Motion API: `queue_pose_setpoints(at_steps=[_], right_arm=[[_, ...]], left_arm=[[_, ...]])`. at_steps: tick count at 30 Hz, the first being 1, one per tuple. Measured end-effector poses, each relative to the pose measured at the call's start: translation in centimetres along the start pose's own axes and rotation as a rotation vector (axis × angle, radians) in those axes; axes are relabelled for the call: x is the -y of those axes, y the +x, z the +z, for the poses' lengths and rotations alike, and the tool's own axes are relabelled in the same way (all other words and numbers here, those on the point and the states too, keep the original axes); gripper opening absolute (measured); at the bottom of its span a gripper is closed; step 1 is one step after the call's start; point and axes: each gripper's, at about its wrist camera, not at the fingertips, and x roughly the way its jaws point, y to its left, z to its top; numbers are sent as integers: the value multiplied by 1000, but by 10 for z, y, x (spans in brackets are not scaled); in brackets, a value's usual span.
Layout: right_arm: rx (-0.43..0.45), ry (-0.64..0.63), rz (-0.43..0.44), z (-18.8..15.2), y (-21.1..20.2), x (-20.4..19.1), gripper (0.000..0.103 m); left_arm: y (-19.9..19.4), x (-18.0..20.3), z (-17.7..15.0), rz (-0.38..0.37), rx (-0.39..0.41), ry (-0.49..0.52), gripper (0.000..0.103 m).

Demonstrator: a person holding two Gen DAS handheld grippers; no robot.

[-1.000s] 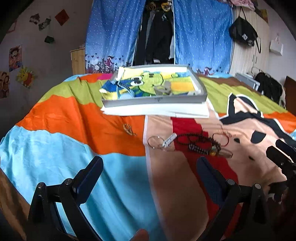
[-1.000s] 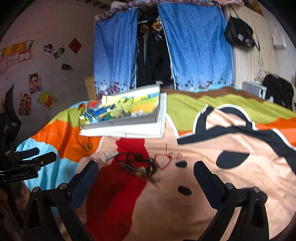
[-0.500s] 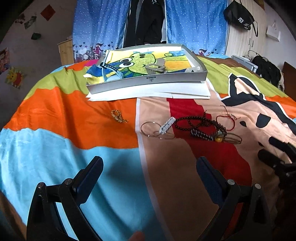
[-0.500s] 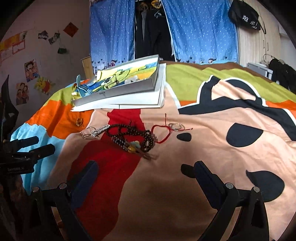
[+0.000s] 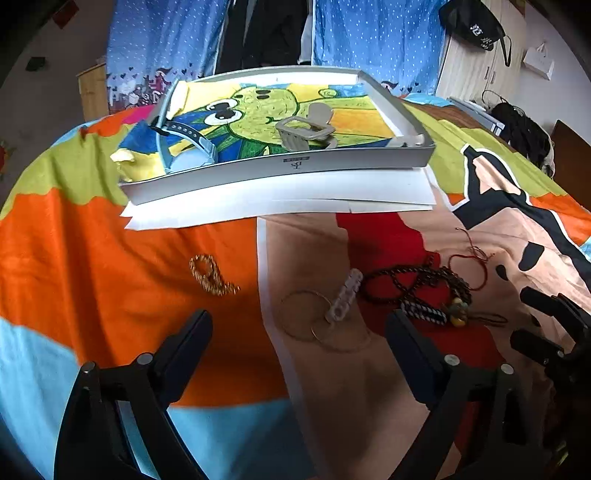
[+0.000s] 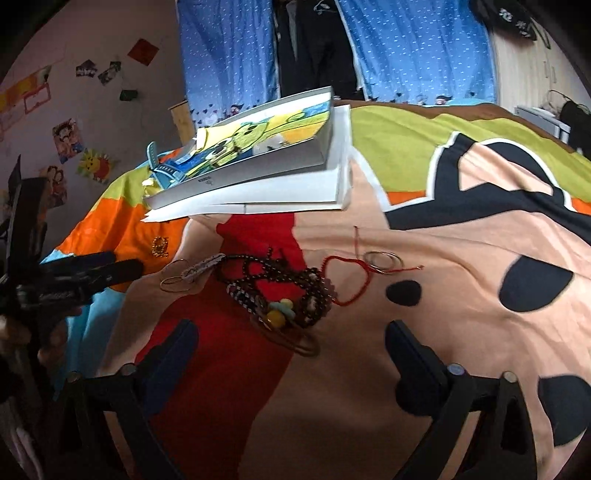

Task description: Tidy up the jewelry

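Both hands have dropped closer to the bed: the left gripper, empty, its wide jaws just narrowing slightly, nears the thin hoops, and the right gripper, likewise empty and narrowing, frames the tangled bead bracelets, so picking begins.

Blue curtains hang beyond the bed; a black bag on the wardrobe.

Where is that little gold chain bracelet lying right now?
The gold chain bracelet lies alone on the orange patch of the bedspread, in front of the grey tray and left of the thin wire hoops in the left wrist view.
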Motion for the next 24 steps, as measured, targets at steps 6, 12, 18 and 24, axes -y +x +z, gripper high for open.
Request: queue_pose_setpoints(at_steps=[6,12,18,24], right_arm=[[-59,-22,19,4,20,-6,80],[-113,-33,23,4,36,-7,64],[-128,-36,0,0,42,-7,47],[-130,-33,0,0,43,-10,39]], left_arm=[[23,-14,7,-46,-74,-26,62],[35,-16,0,-80,-140,-5,43],[31,-24,-5,-69,-133,-50,23],[31,-27,-6,-36,-157,-61,11]])
